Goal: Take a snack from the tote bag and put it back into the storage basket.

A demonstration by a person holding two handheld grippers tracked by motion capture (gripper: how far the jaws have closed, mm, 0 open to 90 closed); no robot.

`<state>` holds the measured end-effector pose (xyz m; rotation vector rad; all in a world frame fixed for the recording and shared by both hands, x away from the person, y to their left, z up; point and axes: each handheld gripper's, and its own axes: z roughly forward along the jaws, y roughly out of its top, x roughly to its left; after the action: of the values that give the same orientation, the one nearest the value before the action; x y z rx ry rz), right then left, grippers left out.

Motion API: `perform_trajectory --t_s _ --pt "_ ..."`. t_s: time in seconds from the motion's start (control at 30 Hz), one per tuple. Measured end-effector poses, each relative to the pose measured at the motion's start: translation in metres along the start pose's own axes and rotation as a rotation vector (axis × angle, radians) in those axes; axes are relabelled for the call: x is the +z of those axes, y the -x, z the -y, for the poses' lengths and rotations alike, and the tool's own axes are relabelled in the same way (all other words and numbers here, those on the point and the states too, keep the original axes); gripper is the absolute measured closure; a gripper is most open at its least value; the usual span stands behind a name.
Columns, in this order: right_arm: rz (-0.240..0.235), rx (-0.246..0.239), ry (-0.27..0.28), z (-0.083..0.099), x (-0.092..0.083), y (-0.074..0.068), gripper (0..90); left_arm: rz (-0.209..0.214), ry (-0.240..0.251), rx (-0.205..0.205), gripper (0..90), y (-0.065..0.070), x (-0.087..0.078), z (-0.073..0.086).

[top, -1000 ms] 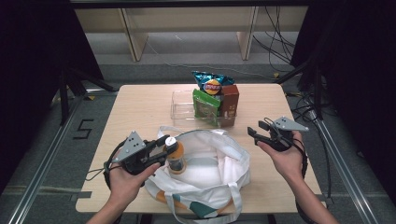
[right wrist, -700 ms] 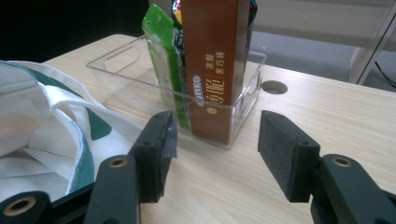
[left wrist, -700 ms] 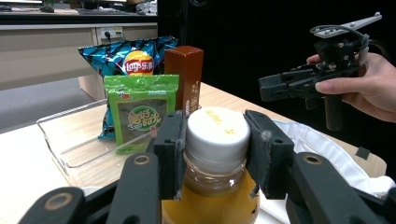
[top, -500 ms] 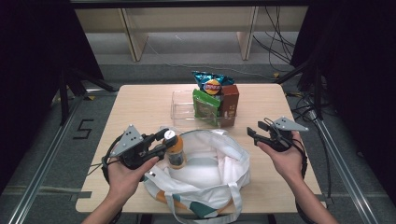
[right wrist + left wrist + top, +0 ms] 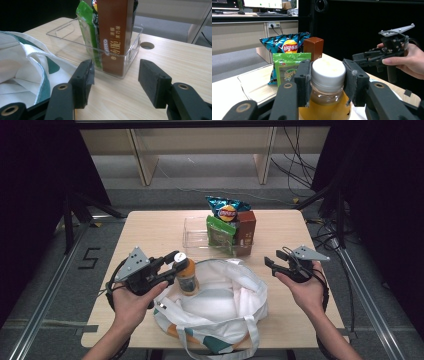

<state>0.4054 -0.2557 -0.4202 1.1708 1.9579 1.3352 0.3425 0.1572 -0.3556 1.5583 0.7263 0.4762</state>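
- Left gripper, lower left of the high view: fingers pinching the white cap of an orange drink bottle, upright over the white tote bag.
- Right gripper, right of frame: fingers spread, nothing between, above the counter near the clear bin.

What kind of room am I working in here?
Probably a lab or office test bay: monitors on a desk behind, numbered floor marking, cables along the floor beyond the wooden table.
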Motion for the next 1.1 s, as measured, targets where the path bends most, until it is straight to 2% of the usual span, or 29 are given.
perform_trajectory --t_s 0.2,0.27,0.33,0.37,0.4,0.5,0.53,0.57,0.77,0.8,0.83,1.1 --pt "0.003 -0.019 -0.002 0.0 0.0 0.001 45.7 0.0 0.003 0.001 59.4 -0.001 0.002 -0.004" --pt "0.007 -0.001 -0.009 0.0 0.0 0.0 45.6 0.0 0.005 0.0 59.4 -0.002 0.003 -0.006" --pt "0.011 -0.028 0.001 0.0 0.0 0.002 45.6 0.0 0.009 -0.003 59.4 -0.002 0.003 -0.008" --pt "0.01 -0.007 -0.004 0.0 0.0 0.0 45.5 0.0 0.009 -0.002 59.4 -0.003 0.004 -0.008" --pt "0.011 -0.021 0.0 0.0 0.0 0.001 45.5 0.0 0.01 -0.003 59.4 -0.003 0.004 -0.009" --pt "0.009 -0.003 -0.006 0.0 0.0 0.0 45.4 -0.004 0.01 0.001 59.4 -0.004 0.005 -0.012" --pt "0.01 -0.012 -0.003 0.0 0.0 0.001 45.4 -0.003 0.012 -0.003 59.4 -0.004 0.005 -0.013" --pt "0.008 0.002 -0.008 0.0 0.0 0.0 45.4 -0.002 0.013 -0.005 59.4 -0.004 0.006 -0.014" --pt "0.012 0.002 -0.013 0.0 -0.001 0.0 45.3 0.001 0.024 -0.015 59.4 -0.006 0.008 -0.02" --pt "0.022 0.01 0.013 0.001 0.001 -0.001 45.3 0.003 0.024 -0.013 59.4 -0.006 0.008 -0.021" --pt "0.016 0.017 0.015 0.001 0.001 -0.001 45.3 0.002 0.029 -0.015 59.4 -0.006 0.008 -0.023" --pt "0.026 0.0 0.016 0.002 0.001 0.0 45.2 0.004 0.042 -0.008 59.4 -0.008 0.01 -0.034"
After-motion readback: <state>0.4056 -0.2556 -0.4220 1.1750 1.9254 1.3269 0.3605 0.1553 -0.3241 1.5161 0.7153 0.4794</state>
